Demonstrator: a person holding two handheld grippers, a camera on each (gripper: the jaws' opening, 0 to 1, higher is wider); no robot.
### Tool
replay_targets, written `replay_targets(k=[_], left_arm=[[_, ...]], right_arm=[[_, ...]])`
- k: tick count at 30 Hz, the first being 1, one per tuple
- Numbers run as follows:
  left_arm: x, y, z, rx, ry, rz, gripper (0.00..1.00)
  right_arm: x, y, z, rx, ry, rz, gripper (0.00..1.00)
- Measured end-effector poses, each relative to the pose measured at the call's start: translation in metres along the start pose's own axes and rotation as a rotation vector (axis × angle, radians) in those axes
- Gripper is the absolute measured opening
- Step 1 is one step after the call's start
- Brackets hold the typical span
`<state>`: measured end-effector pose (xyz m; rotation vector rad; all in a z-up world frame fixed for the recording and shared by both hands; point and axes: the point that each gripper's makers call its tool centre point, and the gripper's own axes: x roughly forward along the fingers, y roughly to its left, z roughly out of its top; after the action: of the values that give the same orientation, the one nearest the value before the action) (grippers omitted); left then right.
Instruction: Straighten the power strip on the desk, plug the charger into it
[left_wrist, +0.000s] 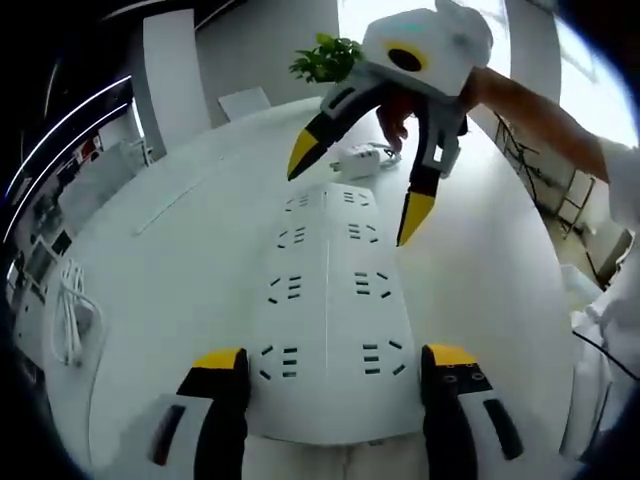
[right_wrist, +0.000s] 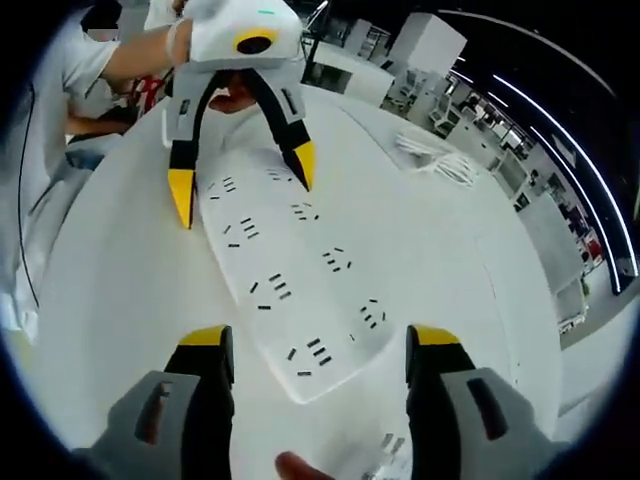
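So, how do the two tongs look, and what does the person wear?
Each set of tongs has black jaws with yellow tips under a white housing: right tongs, left tongs. Grey mounts with dark slots sit at the jaw bases. The person wears a white short-sleeved shirt.

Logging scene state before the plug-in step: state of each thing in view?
power strip: flat on desk, all sockets empty, one end between each pair of tongs
left tongs: open, straddling strip's near end
right tongs: open, straddling the opposite end
charger: lying on desk beyond strip, unplugged
coiled white cable: loose on desk, apart from strip
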<state>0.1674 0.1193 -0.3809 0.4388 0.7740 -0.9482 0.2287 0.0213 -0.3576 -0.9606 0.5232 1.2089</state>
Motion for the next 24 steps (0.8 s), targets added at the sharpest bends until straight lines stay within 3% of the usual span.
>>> replay_targets(k=[15,21,24], left_arm=[[0.001,-0.003,0.0,0.001,0.002,-0.002,0.71],[0.001,-0.003,0.0,0.003,0.003,-0.005,0.71],[0.001,-0.003,0.0,0.003,0.002,-0.005,0.71]], right_arm=[[0.011,0.001,-0.001,-0.084,0.083,0.118,0.69],[0.018,0.003,0.003,-0.078,0.078,0.185,0.67],[0.019,0.0,0.002,-0.076,0.108,0.202,0.67]])
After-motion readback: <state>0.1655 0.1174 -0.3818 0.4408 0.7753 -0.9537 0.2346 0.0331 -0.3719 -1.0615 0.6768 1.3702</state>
